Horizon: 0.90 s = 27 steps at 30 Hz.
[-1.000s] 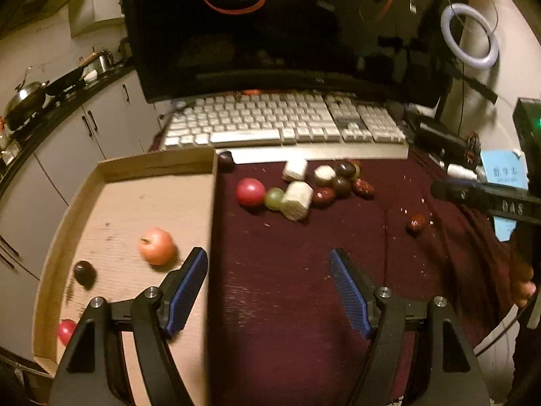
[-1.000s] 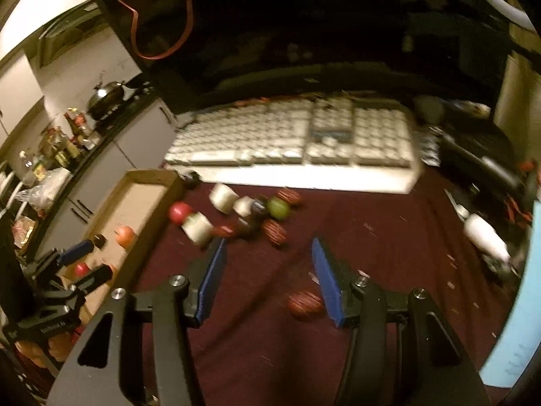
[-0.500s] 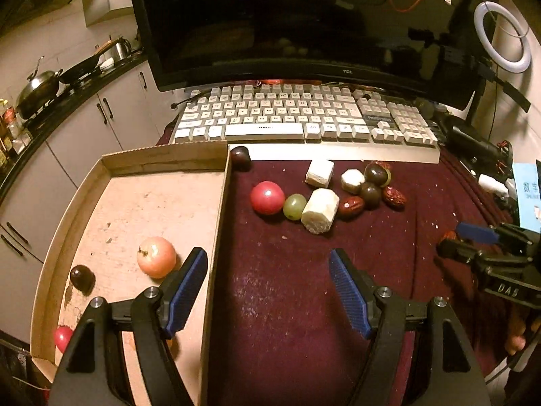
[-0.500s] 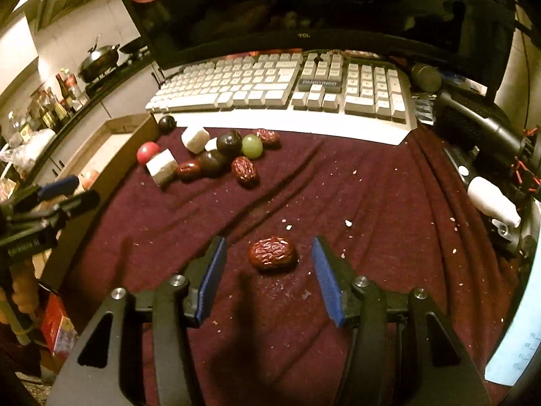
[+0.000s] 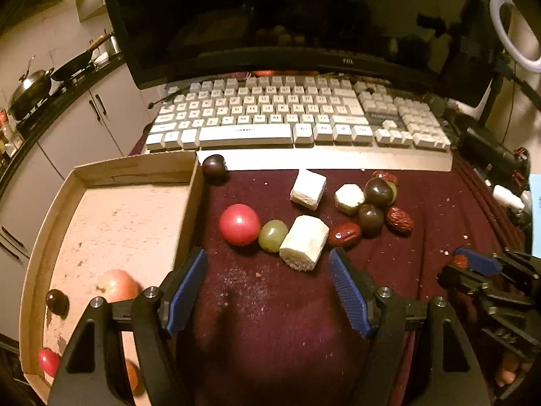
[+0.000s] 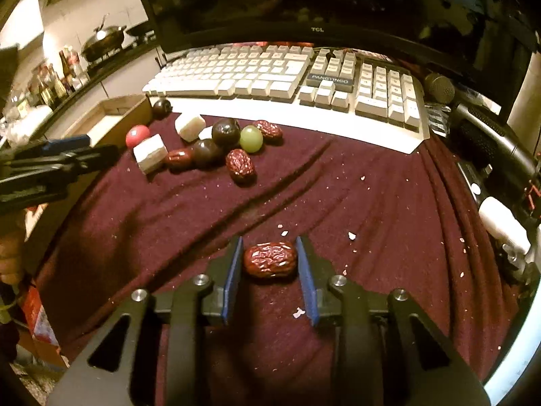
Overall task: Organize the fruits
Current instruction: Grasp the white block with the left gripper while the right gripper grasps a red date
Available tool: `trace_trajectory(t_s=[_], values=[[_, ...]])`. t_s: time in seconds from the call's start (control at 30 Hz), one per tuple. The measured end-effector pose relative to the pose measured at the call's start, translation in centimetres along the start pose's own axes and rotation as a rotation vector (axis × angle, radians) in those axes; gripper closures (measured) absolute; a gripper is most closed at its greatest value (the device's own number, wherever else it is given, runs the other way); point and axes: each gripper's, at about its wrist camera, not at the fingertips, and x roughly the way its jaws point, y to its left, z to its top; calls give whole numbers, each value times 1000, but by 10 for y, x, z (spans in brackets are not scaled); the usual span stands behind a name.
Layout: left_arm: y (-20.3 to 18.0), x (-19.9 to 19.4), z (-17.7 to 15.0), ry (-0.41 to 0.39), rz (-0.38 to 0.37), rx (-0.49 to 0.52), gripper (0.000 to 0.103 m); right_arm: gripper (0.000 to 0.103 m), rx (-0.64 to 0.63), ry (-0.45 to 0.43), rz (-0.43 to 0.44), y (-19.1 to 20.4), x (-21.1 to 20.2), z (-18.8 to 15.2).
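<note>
Jujube (image 6: pixel 269 263) duty is the step in hand: one wrinkled red fruit lies alone on the maroon cloth (image 6: pixel 355 186), well apart from the main pile, and my right gripper (image 6: pixel 269 264) is down around it. Its jaws have just been closing, and the fruit sits squarely between the blue pads, which stand right at its two ends; whether they press yet or only frame it I cannot tell for sure, though I judge contact is made or nearly so.

My left gripper (image 5: pixel 268 292) hangs over the cloth just beside the cardboard tray (image 5: pixel 194 196), jaws wide apart with nothing between them. Ahead of it lie the rest: a red ball-shaped fruit (image 5: pixel 239 225), a green grape (image 5: pixel 273 235), pale cut chunks (image 5: pixel 303 242), dark plums (image 5: pixel 378 191) and more jujubes (image 5: pixel 345 234), all on the surface in front of the keyboard (image 5: pixel 297 118). Already in the tray are an apple (image 5: pixel 118 286), a dark plum (image 5: pixel 56 301) and a small red fruit (image 5: pixel 48 361).

Next, I reckon, the right side needs a firm pinch, a clean lift clear of the cloth folds, then a carry across to the tray. The left must keep out of that path, or take the red ball nearest it.
</note>
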Motion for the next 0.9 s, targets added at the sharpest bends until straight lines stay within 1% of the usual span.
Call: trace_trajectory(t_s=[0.1,0.2,0.23,0.3,0.4,0.43,0.53,0.63,0.67,0.7,0.77,0.8,0.83,0.9], values=[[-10,7,2,16,-7,39,29,69,80,-12,85,-16,-1,0],[-17,12,2,31,-7,67,30,69,98,-16,99,-19,-1,0],[-18,14,2,31,-11,72,38,69,97,-16,99,-20,-1,-1],[-21,18,3,42,-25,86,49,69,97,-15,102,-20,-1,-1],[-24,25,4,62,-39,84,59,69,99,-16,104,-20,-1,-1],[-26,24,3,55,-32,96,59,69,98,-16,103,-21,-1,-1],[-35,17,-2,60,-83,124,60,69,99,-16,104,-20,-1,-1],[-45,-3,-11,46,-182,165,60,69,98,-16,103,-21,-1,-2],[-45,-8,-13,45,-197,161,60,69,99,-16,104,-21,-1,-2],[-44,-12,-13,36,-188,154,60,69,100,-17,104,-21,-1,-2],[-39,-16,-7,1,-131,135,59,69,100,-17,103,-20,-1,-2],[-35,-15,-3,-3,-105,121,59,69,100,-17,103,-20,-1,-1],[-31,-11,1,6,-87,101,59,69,100,-16,103,-20,-1,-1],[-27,-3,5,21,-77,76,59,69,99,-17,103,-20,-1,-1]])
